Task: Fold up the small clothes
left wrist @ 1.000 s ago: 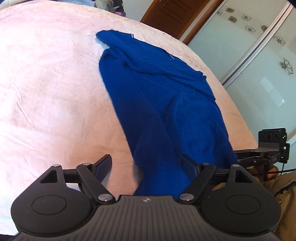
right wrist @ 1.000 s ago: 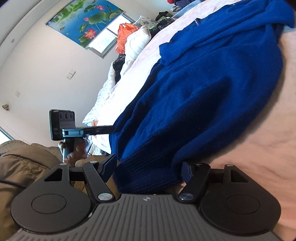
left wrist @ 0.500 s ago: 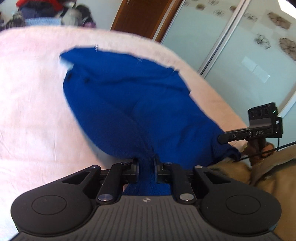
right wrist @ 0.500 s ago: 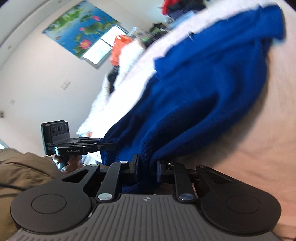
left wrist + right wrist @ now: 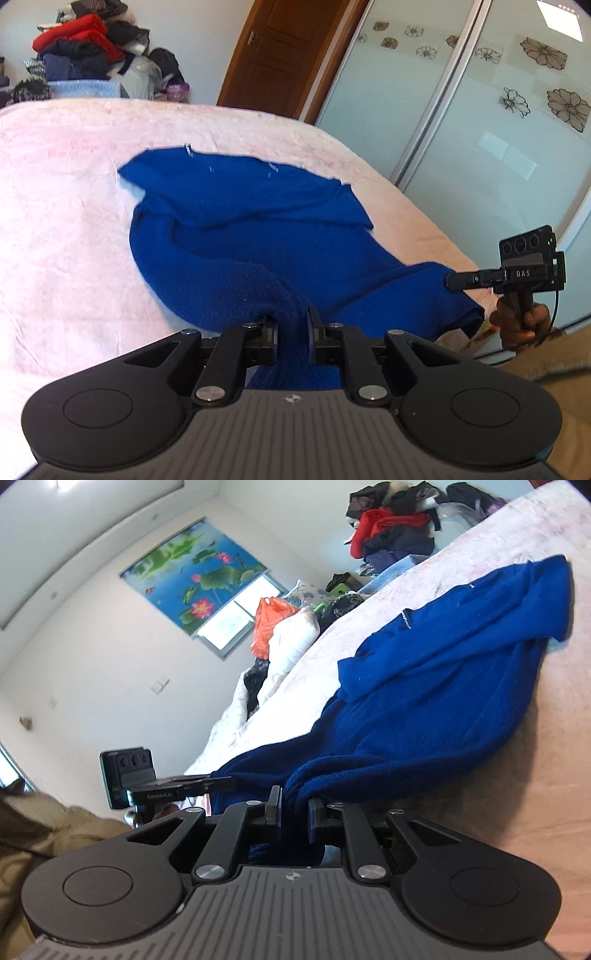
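Left wrist: blue garment (image 5: 258, 236) hem pinched inside left gripper (image 5: 291, 328) jaws.

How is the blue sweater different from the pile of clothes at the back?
The blue sweater is a single garment spread on the pink bed; the pile of clothes is many heaped past the bed. The sweater is all blue; the pile mixes red and dark colours. Both grippers pinch the sweater, not the pile. Both are unfolded.

Bright daylight enters through the window (image 5: 236, 616). The wardrobe doors (image 5: 480, 147) show soft glare. Straight lines bow toward the edges, corners go dark, and the sweater (image 5: 258, 236) is slightly blurred.
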A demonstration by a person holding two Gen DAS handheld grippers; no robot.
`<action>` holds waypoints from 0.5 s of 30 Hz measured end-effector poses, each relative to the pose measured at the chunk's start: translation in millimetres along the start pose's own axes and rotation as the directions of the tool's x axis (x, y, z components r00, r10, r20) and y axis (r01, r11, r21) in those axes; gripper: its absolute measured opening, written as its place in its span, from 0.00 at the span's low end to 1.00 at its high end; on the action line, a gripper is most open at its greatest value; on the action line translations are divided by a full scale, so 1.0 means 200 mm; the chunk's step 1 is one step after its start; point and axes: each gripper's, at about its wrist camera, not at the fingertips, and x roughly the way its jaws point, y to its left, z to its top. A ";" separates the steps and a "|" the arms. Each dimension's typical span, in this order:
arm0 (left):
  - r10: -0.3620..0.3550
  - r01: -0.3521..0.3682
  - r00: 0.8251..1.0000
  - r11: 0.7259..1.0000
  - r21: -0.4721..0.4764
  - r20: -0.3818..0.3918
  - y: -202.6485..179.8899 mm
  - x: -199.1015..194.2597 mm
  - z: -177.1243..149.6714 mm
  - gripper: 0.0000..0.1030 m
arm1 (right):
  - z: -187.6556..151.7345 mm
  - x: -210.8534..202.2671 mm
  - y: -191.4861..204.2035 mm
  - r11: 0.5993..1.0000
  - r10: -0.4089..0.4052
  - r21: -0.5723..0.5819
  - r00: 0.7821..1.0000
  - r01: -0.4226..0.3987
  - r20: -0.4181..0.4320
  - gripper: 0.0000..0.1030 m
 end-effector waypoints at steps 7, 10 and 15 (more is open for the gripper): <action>0.027 -0.022 0.997 0.997 -0.080 0.067 0.04 0.05 0.21 0.13 | 0.13 0.07 -0.03 1.000 0.011 0.016 0.997 -0.012 0.074 0.17; 0.023 -0.013 0.995 0.996 -0.094 0.096 0.07 0.08 0.30 0.13 | 0.19 0.09 -0.07 0.999 -0.002 0.033 0.994 -0.002 0.111 0.17; 0.052 -0.043 0.993 0.995 -0.090 0.105 0.08 0.18 0.41 0.13 | 0.29 0.10 -0.16 0.996 -0.034 0.082 0.981 0.019 0.189 0.17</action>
